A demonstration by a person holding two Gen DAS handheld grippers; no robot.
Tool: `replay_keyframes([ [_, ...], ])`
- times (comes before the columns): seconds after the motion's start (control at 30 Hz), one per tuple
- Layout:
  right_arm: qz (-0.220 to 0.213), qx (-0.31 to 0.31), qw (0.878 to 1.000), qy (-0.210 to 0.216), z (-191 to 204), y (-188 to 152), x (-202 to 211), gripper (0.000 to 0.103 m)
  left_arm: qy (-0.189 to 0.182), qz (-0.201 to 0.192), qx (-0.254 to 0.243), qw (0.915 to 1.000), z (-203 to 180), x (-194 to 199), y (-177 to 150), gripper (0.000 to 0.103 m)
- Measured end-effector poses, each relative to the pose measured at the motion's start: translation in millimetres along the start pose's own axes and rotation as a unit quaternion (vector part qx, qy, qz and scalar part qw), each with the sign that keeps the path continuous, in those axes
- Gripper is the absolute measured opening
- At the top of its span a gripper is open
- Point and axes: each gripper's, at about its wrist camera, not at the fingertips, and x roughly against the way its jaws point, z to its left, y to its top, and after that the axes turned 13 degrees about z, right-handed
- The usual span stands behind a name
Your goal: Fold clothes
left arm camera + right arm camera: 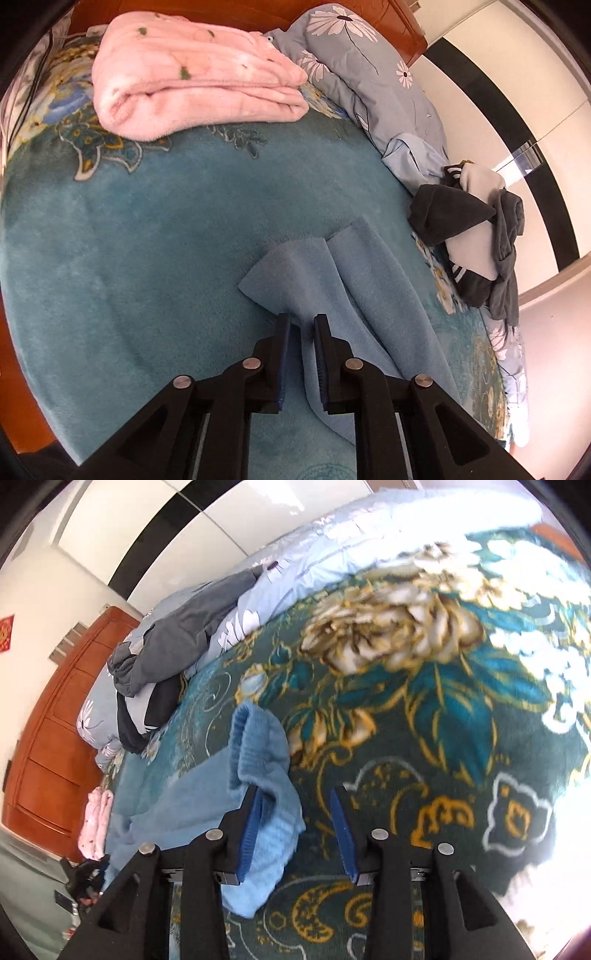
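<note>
The left gripper (302, 318) points down at the bed, its jaws parted only a little. A fold of the light blue garment (347, 291) runs up between the two pads, but a gap shows on each side of the cloth, so the pads do not press on it (no grip, as far as I can see). Ahead of the fingertips the garment lies in two flat lobes on the teal blanket (147, 236); behind them it trails back under the gripper body.

Far ahead and to the left of this gripper sits a folded pink blanket (192, 77). Ahead and to the right lies a grey-blue quilt with white flowers (351, 48), and nearer on that side a heap of dark and pale clothes (469, 221), well apart from the blue garment.

The right gripper (297, 794) also tilts downward, its jaws standing wide. The ribbed cuff end of the same light blue garment (258, 738) lies against the inner face of the left-hand pad (255, 812) and spreads ahead of it and below it. The right-hand pad stands clear of the cloth, over the flowered part of the blanket, so nothing is clamped here either.

Ahead and to the left of the right gripper lies the clothes heap, a grey piece uppermost (the picture is somewhat blurred). Beyond it, a wooden headboard (55, 738) stands at the far left.
</note>
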Motion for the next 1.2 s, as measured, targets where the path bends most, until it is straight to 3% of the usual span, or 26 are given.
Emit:
replay_keyframes([
  [0.1, -0.007, 0.006, 1.000, 0.016, 11.7, 18.4, -8.0, 0.055, 0.007, -0.020, -0.006, 0.9998, -12.4, 9.0, 12.0, 0.040],
  [0.17, -0.004, 0.007, 0.999, 0.040, 19.0, 32.7, -19.0, 0.062, -0.002, -0.020, -0.015, 0.9997, -26.1, 7.1, 23.6, 0.061],
  [0.27, 0.015, 0.007, 0.999, 0.046, 29.0, 48.8, -40.4, 0.065, 0.012, -0.001, -0.037, 0.9993, -47.2, -7.9, 44.6, 0.070],
  [0.37, 0.035, 0.002, 0.999, 0.040, 36.2, 57.6, -57.1, 0.064, 0.023, 0.051, -0.036, 0.9978, -59.8, -39.5, 63.2, 0.071],
  [0.53, 0.046, 0.006, 0.999, 0.007, 41.9, 62.4, -68.3, 0.064, 0.029, 0.107, 0.024, 0.9936, -58.4, -86.7, 89.5, 0.071],
  [0.6, 0.044, 0.011, 0.999, -0.006, 43.5, 63.2, -69.9, 0.053, 0.036, 0.098, 0.037, 0.9938, -58.7, -90.8, 91.5, 0.069],
  [0.63, 0.043, 0.013, 0.999, -0.010, 43.7, 64.5, -69.6, 0.033, 0.037, 0.089, 0.036, 0.9947, -60.2, -88.9, 91.5, 0.067],
  [0.67, 0.043, 0.014, 0.999, -0.010, 43.1, 65.8, -68.9, 0.023, 0.038, 0.080, 0.035, 0.9955, -61.6, -87.0, 91.5, 0.048],
  [0.7, 0.041, 0.013, 0.999, -0.010, 42.2, 67.2, -68.5, 0.021, 0.039, 0.077, 0.031, 0.9957, -62.9, -86.9, 92.1, 0.031],
  [0.73, 0.040, 0.014, 0.999, -0.012, 42.2, 68.4, -67.2, 0.015, 0.041, 0.079, 0.031, 0.9956, -63.8, -87.8, 92.0, 0.004],
  [0.87, 0.012, 0.022, 1.000, -0.002, 44.4, 74.4, -53.6, 0.010, 0.000, 0.057, 0.011, 0.9983, -73.3, -75.0, 93.3, 0.006],
  [1.0, -0.083, 0.017, 0.996, 0.020, 43.3, 86.7, -9.9, 0.008, -0.060, 0.008, -0.021, 0.9980, -95.4, -44.9, 100.9, 0.006],
  [1.07, -0.117, 0.016, 0.993, 0.012, 43.1, 92.7, 3.5, 0.004, -0.062, -0.002, -0.021, 0.9979, -107.0, -40.3, 111.4, 0.006],
  [1.13, -0.141, 0.013, 0.990, -0.023, 42.0, 101.5, 7.5, 0.003, -0.054, 0.003, -0.019, 0.9984, -114.1, -46.4, 124.9, 0.007],
  [1.2, -0.132, -0.008, 0.991, -0.037, 30.1, 112.9, -0.8, 0.003, -0.058, 0.029, -0.005, 0.9979, -113.3, -65.2, 135.3, 0.010],
])
